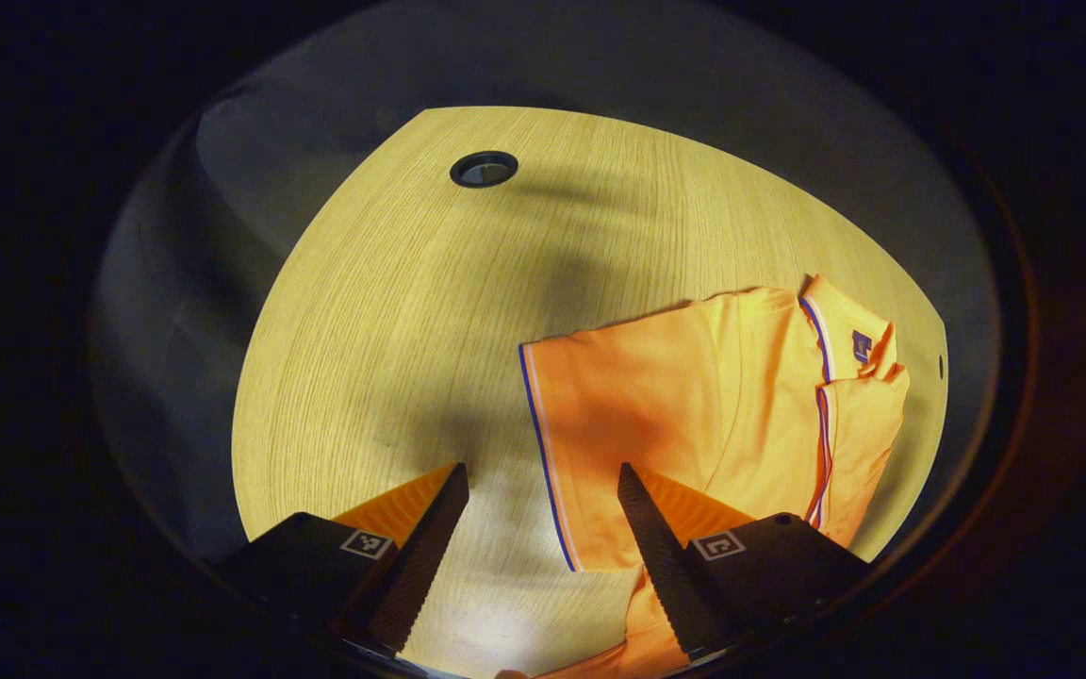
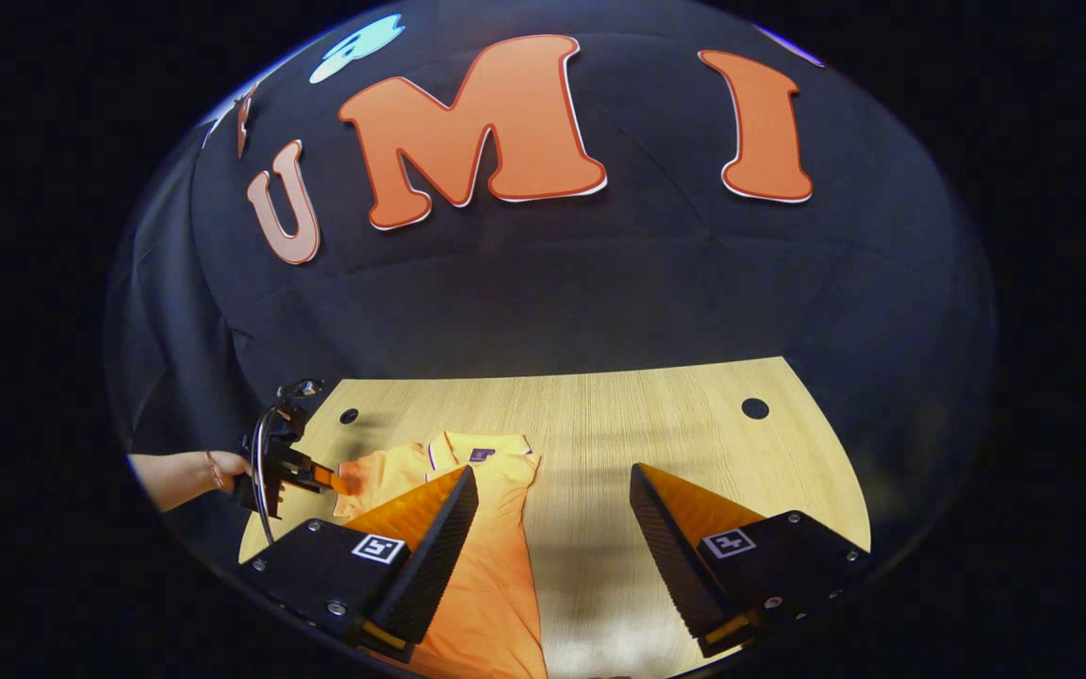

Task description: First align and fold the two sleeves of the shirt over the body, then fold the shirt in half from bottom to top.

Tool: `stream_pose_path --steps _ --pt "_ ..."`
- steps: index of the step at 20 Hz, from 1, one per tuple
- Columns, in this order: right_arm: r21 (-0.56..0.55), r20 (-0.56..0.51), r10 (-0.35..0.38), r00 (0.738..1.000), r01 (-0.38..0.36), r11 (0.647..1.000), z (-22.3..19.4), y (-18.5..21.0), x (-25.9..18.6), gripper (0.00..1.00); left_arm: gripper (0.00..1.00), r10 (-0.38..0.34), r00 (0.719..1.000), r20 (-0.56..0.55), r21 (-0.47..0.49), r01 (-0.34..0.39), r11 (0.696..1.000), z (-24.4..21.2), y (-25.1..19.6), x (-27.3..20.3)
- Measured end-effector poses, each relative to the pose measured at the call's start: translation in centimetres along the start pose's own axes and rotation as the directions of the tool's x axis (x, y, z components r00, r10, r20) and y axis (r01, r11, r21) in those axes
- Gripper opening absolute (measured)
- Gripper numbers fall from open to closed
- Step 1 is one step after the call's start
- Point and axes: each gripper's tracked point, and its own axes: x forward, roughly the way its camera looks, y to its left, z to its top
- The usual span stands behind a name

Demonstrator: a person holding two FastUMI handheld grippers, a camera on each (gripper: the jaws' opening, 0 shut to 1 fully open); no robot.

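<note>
table (image 1: 392,311) of pale wood, shirt (image 1: 713,405) on it

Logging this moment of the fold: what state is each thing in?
shirt: flat on the table, one sleeve spread out, the other side folded over the body.
left hand-held gripper: open, above the sleeve hem, holding nothing.
right hand-held gripper: open, holding nothing.

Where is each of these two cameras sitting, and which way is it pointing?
Left gripper view: rides the left gripper, angled down at the table and the orange shirt; its own open fingers show.
Right gripper view: rides the right gripper, facing across the table to the booth wall; its open fingers show, plus a hand holding the left gripper.
Shared: shirt and table.
</note>
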Motion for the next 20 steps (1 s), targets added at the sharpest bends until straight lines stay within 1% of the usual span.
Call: stream_pose_path --steps 1,2,3,6,7,8,9,10,11,12,13,15,20 --pt "0.001 0.001 -0.003 1.000 0.003 1.000 -0.2 -0.2 0.1 0.99 0.99 -0.004 1.000 -0.008 -0.012 0.004 1.000 -0.3 0.0 0.1" --pt "0.004 0.013 -0.015 1.000 0.015 1.000 -0.1 -0.6 -0.1 0.99 0.99 0.010 1.000 -0.020 -0.030 -0.010 0.999 -0.5 0.2 0.3" --pt "0.003 0.025 -0.022 0.999 0.022 1.000 0.1 -0.8 -0.3 0.99 0.99 0.015 1.000 -0.005 -0.038 -0.015 0.999 -0.2 0.3 0.3" --pt "0.005 0.037 -0.030 0.999 0.030 1.000 0.1 -1.1 -1.0 0.99 0.93 0.015 1.000 0.005 -0.034 -0.015 0.999 -0.1 -0.1 0.3" --pt "0.015 0.039 -0.025 0.999 0.024 1.000 0.1 -1.1 -1.3 0.99 0.85 0.013 1.000 0.011 -0.040 -0.013 0.999 -0.1 -0.5 0.5" --pt "0.026 0.038 -0.019 0.999 0.018 1.000 0.1 -1.0 -1.5 0.99 0.65 0.008 1.000 0.009 -0.033 -0.008 0.999 0.1 -0.8 0.7" --pt "0.030 0.036 -0.017 0.999 0.016 0.999 -0.1 -1.1 -1.6 0.99 0.55 -0.009 1.000 0.013 -0.021 0.010 1.000 0.1 -1.2 0.6" --pt "0.029 0.034 -0.025 0.999 0.024 0.999 -0.2 -1.3 -1.7 0.99 0.28 -0.017 1.000 0.013 -0.010 0.017 1.000 0.3 -1.6 0.6" --pt "0.023 0.032 -0.037 0.999 0.036 0.999 -0.4 -1.6 -1.8 0.99 0.19 -0.025 1.000 -0.001 -0.001 0.025 1.000 0.0 -1.8 0.4" --pt "0.021 0.028 -0.044 0.999 0.044 0.999 -0.6 -1.8 -1.9 0.99 0.10 -0.016 1.000 0.009 -0.008 0.016 1.000 0.2 -2.0 -0.1" --pt "0.022 0.024 -0.046 0.999 0.046 0.999 -0.8 -1.8 -2.2 0.99 0.03 -0.014 1.000 0.008 -0.008 0.014 1.000 -0.2 -2.4 0.3" --pt "0.026 0.023 -0.045 0.999 0.044 0.999 -0.9 -1.6 -2.5 0.99 0.03 -0.029 0.999 0.045 -0.005 0.029 1.000 0.3 -3.3 -0.7" --pt "0.037 0.037 -0.025 0.999 0.024 0.999 -0.5 -0.9 -2.8 0.99 0.02 -0.050 0.990 0.132 0.092 0.038 0.995 2.1 -5.1 -5.4"
